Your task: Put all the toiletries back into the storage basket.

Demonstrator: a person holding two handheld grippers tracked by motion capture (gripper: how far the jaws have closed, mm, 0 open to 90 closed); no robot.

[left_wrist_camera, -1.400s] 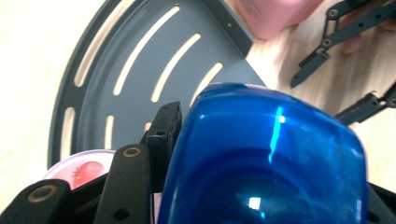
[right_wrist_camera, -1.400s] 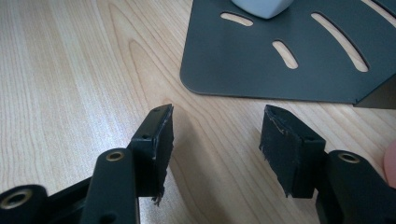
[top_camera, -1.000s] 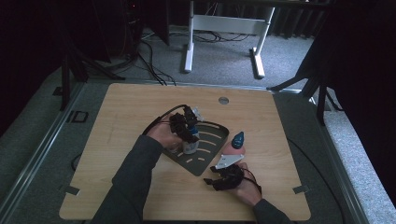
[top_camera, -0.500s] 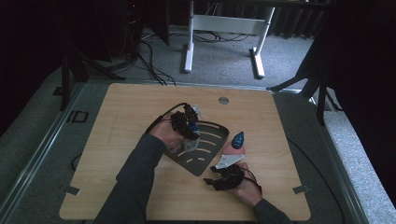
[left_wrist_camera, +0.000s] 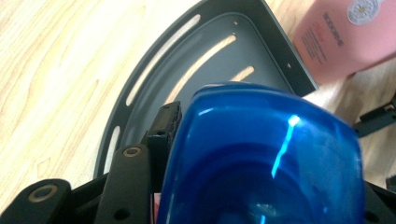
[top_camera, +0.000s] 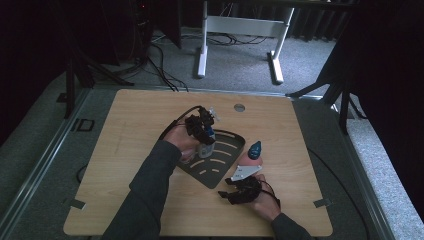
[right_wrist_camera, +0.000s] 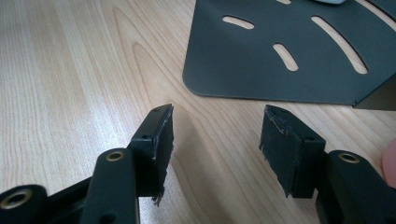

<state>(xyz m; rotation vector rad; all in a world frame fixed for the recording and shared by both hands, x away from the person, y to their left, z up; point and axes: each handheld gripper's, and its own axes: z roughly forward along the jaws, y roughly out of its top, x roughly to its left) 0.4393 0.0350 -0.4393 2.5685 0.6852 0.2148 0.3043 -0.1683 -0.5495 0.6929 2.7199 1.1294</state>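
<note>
Holding a blue-capped bottle [top_camera: 205, 145] upright over the dark slotted corner shelf [top_camera: 227, 162], the left tool [top_camera: 201, 127] has its jaws clamped on the bottle at about half width; in the left gripper view the blue cap [left_wrist_camera: 261, 154] sits between the black jaws, with the shelf's curved rim and slots behind it. In the high view the bottle stands at the shelf's left part, near the middle of the counter [top_camera: 125, 140]; whether its base already rests on the metal or hangs just above cannot be told.

The right tool [top_camera: 231, 189] lies low on the counter, nearer the person than the shelf, jaws fairly wide and holding nothing; its own view shows bare wood between the pads and the shelf's rounded corner [right_wrist_camera: 205, 88] just beyond. A pink bottle with a dark teal cap [top_camera: 251, 156] stands just right of the shelf, close to the right tool.

The step in hand looks like placing the first bottle on the shelf. Next, the left tool would need to settle the bottle flat, clear of the slots, then open and lift straight away without tipping it. The right tool seems poised to swing toward the pink bottle.
</note>
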